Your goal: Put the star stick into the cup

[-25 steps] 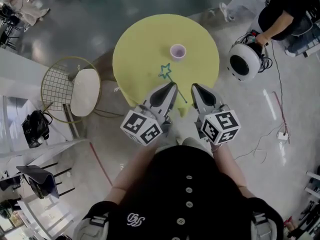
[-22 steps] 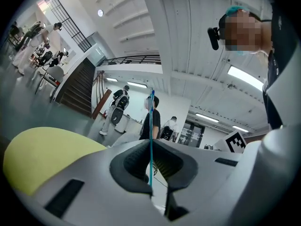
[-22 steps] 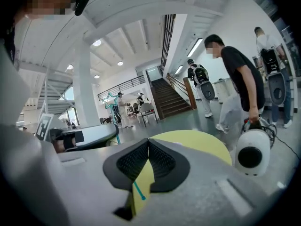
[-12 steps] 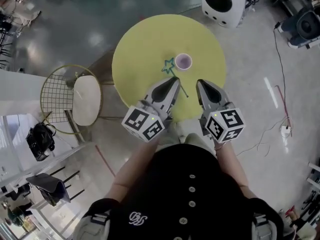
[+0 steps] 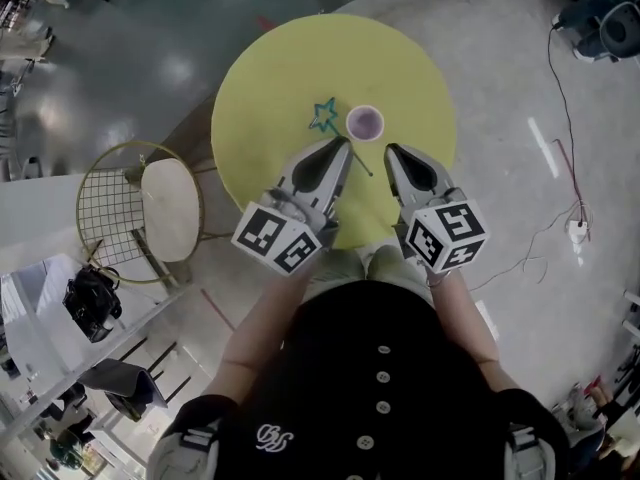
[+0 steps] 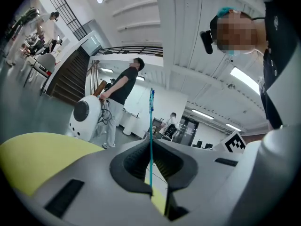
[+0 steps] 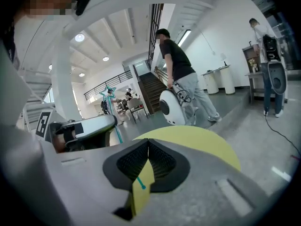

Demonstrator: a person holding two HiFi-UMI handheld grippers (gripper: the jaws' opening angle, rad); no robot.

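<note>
**Two grippers, one star stick, one cup: contents of the yellow table**

1. Star stick [image 5: 323, 115]. We record a thin teal rod topped by a five-pointed star in the same teal, drawn in outline only, with a hollow middle. In the left gripper view the star shows edge-on, as a narrow sliver on top of a straight shaft. It is held part-way along the shaft. In the head view the star end points toward 11 o'clock past the holding tips, and the short tail runs out toward 5 o'clock. In the right gripper view the star stands raised above the tabletop, seen against the room behind. The star is just beside the cup, at its 9 o'clock, and outside it.

2. Left gripper [image 5: 343, 146]. Its jaws are clamped tight on the shaft of the star stick.

3. Right gripper [image 5: 392, 152]. Its jaws are pressed together and hold nothing. We place its tips at the cup's 5 o'clock, apart from the cup and near the stick's tail end.

4. Cup [image 5: 364, 122]. It is small, pale purple and upright with its mouth facing up. It stands near the middle of the table, a little toward 3 o'clock.

5. Table [image 5: 290, 73]. It is round and plain yellow. Both grippers reach in over its 6 o'clock edge.

6. Chair [image 5: 170, 196]. It has a wire frame and a white seat, and stands at the table's 8 o'clock.
</note>
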